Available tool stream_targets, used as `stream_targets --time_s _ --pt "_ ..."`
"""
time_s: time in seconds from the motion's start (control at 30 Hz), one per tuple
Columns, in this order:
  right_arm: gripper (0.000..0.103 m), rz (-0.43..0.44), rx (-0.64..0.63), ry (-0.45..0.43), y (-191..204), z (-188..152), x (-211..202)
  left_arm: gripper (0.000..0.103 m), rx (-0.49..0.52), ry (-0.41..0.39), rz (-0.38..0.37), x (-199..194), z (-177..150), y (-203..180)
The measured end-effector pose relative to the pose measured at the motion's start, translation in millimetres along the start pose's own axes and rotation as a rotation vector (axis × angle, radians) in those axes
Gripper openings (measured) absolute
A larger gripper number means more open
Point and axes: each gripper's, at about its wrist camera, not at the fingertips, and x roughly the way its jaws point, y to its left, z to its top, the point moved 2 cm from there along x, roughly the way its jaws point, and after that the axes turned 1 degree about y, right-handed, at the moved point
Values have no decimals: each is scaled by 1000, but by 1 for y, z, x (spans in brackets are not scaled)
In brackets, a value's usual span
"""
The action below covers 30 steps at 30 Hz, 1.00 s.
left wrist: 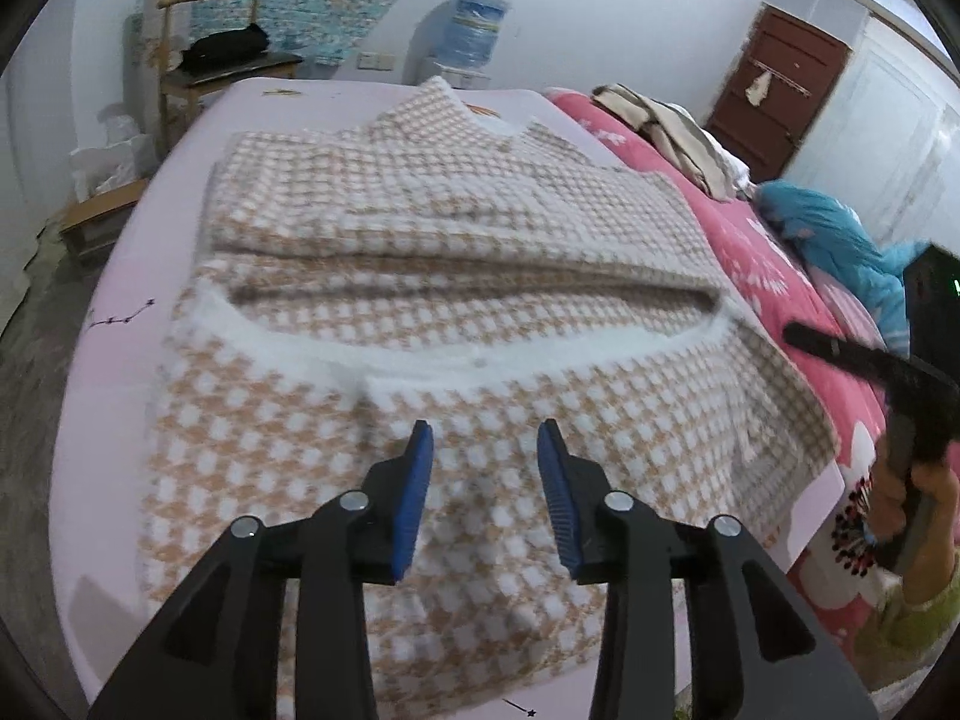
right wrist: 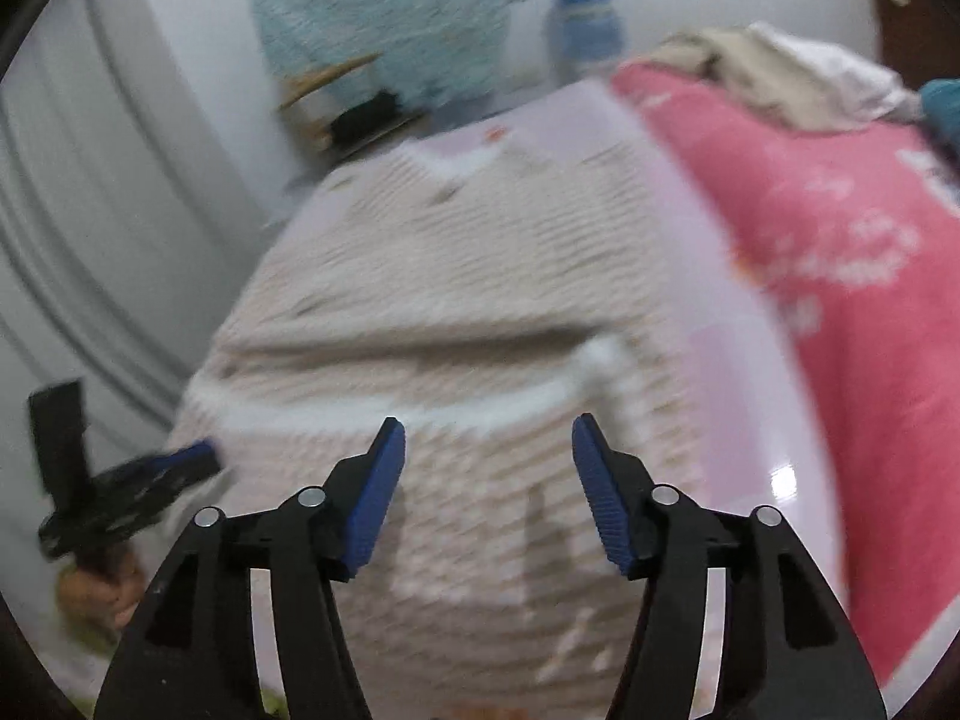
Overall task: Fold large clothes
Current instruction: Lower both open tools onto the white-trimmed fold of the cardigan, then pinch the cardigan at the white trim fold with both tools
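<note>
The checked garment, tan and white with a white trim band, lies on the pale pink sheet of the bed. It covers most of the sheet's near half, and its near hem reaches almost to the bed's near edge. The lower part is folded up over the body, forming a raised fold line across the middle. The collar end points toward the far edge.

The left gripper hangs over the near part of the garment with its blue pads spread apart and nothing between them.

The right gripper is over the same near portion, nearer the bed's right side. Its jaws are spread wider and are also empty. This view is blurred, so cloth detail cannot be confirmed.

A pink flowered quilt lies along the right side of the bed. A pile of beige clothes sits at its far end, with a blue item beside it.

A wooden chair and a water dispenser stand beyond the far edge.
</note>
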Motion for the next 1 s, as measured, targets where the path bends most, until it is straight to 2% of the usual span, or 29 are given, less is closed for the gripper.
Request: stream_targets --time_s 0.13,0.23,0.33,0.6,0.67,0.73,0.77,0.83,0.87,0.93,1.0 --pt "56 62 -6 86 17 -13 23 45 -25 -11 27 -5 0 8" --pt "56 67 6 130 23 -19 38 45 -30 18 60 0 -1 10" --pt "56 54 9 151 26 -22 47 45 -67 54 59 9 -5 18" --pt "50 32 59 112 18 -14 51 45 -63 51 77 13 -7 15" --pt "48 36 76 115 15 -15 52 42 -60 45 90 13 -8 14" --pt "41 29 63 122 14 -16 54 35 -50 42 108 14 -8 13" --pt "34 14 42 130 15 -17 56 32 -44 39 119 14 -8 13" --pt "17 -25 -1 134 19 -18 56 22 -35 37 127 15 -8 13" --pt "1 -35 -15 138 21 -20 58 20 -31 36 132 15 -8 12" --pt "0 -24 -22 145 22 -22 60 7 -12 29 149 15 -8 10" --pt "0 -42 -49 133 25 -24 59 5 2 20 159 14 -7 8"
